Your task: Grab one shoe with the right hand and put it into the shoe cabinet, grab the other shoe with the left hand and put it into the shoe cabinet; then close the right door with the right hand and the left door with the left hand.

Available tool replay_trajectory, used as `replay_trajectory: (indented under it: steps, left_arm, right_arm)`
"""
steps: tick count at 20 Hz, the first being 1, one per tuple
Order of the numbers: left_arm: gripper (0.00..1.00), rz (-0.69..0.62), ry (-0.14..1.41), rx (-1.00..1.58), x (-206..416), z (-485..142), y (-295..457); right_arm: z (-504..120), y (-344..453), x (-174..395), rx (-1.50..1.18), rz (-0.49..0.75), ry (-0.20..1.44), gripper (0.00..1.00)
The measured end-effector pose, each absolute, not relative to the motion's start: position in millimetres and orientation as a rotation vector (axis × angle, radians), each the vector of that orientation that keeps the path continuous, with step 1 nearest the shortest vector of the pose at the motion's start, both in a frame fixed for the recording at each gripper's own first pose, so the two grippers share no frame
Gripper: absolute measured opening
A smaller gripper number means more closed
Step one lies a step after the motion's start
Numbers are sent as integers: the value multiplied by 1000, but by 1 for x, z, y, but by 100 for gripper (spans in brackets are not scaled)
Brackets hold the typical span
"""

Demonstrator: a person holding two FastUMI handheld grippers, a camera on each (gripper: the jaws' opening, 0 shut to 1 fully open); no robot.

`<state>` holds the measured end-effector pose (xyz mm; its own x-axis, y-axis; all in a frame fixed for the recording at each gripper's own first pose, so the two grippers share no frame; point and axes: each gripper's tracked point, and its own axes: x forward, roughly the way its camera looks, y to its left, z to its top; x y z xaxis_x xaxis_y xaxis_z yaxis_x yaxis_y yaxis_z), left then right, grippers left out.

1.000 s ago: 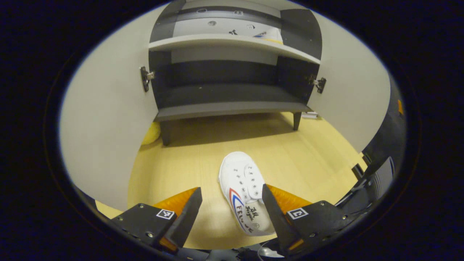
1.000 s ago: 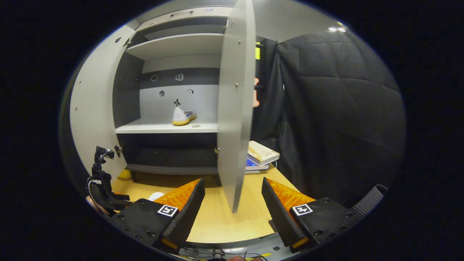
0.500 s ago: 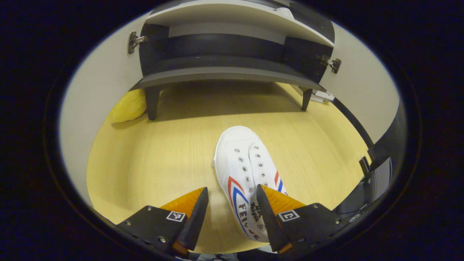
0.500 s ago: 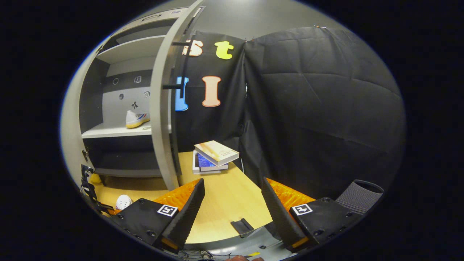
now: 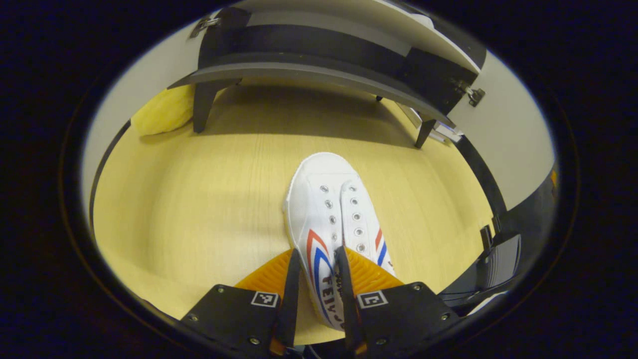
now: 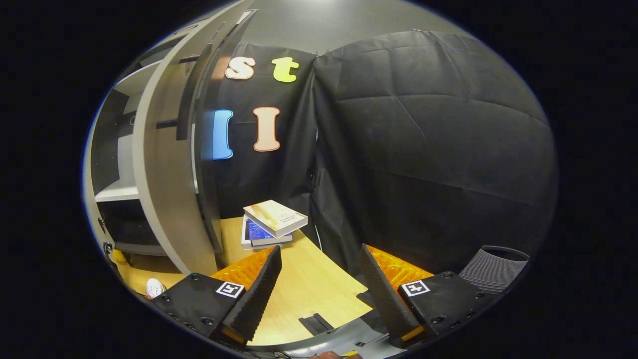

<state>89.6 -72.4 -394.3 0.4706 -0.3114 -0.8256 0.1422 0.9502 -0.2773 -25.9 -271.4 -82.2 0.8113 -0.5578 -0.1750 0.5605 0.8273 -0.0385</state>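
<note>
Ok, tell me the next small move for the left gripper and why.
Probably lift it straight up a little. The left gripper has its fingers pressed on either side of the white shoe near its heel end, and the shoe lies on the wooden floor short of the shoe cabinet, whose bottom shelf sits above floor level on legs, so the shoe must rise before going in.

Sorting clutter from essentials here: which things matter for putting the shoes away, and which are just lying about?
Job:
white shoe, pinched in the left gripper
shoe cabinet
right door
right gripper, open

Lying about:
stack of books
yellow thing by the cabinet leg
</note>
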Motion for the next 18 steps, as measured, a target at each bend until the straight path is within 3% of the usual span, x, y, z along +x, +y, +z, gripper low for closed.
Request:
replay_trajectory:
  steps: [1, 2, 4, 5, 7, 8, 13, 14, 16, 18]
  left_arm:
    - [42, -261, 1049, -174, 90, -393, -68]
    - [31, -246, 1059, -187, 91, -389, -69]
    - [31, -224, 1045, -175, 96, -395, -67]
    - [18, -213, 1063, -189, 95, -394, -70]
    - [18, -177, 1033, -196, 97, -389, -65]
    - [4, -153, 1036, -202, 95, -389, -68]
    - [3, -114, 1013, -190, 98, -375, -61]
    - [2, -122, 994, -174, 102, -371, -60]
    - [2, -132, 957, -160, 107, -362, -57]
    - [2, -141, 912, -180, 109, -342, -55]
  right_arm:
    - [-81, -277, -21, 18, -597, 176, 98]
    - [-79, -283, -15, 16, -596, 170, 93]
    - [-79, -294, 0, 10, -588, 162, 98]
    - [-80, -299, 7, 9, -582, 156, 98]
    - [-82, -306, 26, 16, -562, 146, 93]
    - [-86, -309, 34, 18, -554, 144, 98]
    - [-91, -319, 61, 52, -537, 140, 98]
    - [-90, -321, 64, 55, -540, 132, 93]
    - [-94, -319, 73, 75, -527, 141, 93]
    - [-95, -322, 79, 84, -531, 139, 98]
